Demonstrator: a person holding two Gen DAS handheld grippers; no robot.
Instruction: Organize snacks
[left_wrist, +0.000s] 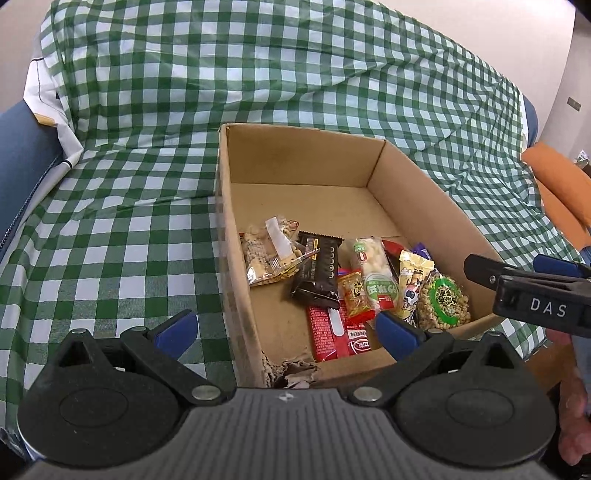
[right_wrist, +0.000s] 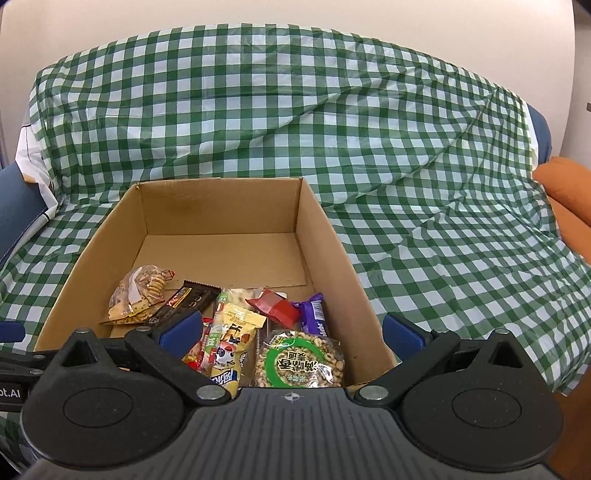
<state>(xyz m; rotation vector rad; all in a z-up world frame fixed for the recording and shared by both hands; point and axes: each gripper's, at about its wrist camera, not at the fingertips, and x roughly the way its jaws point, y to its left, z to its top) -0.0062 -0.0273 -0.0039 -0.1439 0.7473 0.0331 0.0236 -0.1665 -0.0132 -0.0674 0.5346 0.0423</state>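
Note:
An open cardboard box (left_wrist: 295, 155) (right_wrist: 218, 203) sits on a green checked cloth and holds several snack packets along its near side. Among them are a clear biscuit bag (left_wrist: 269, 258) (right_wrist: 140, 291), a dark brown bar (left_wrist: 317, 273) (right_wrist: 188, 299), a red wrapper (left_wrist: 328, 332), a green-label peanut pack (left_wrist: 445, 299) (right_wrist: 301, 360), a yellow cartoon pack (right_wrist: 232, 343) and a purple bar (right_wrist: 314, 314). My left gripper (left_wrist: 288, 330) is open over the box's near left corner, empty. My right gripper (right_wrist: 291, 332) is open above the packets, holding nothing. Its black body (left_wrist: 532, 291) shows at the right of the left wrist view.
The green checked cloth (left_wrist: 129, 229) (right_wrist: 443, 221) drapes a sofa-like seat with blue upholstery (left_wrist: 22, 158) at the left. An orange cushion (left_wrist: 561, 188) (right_wrist: 569, 192) lies at the right. The box's near corner (left_wrist: 291, 373) is torn. Its far half is bare cardboard.

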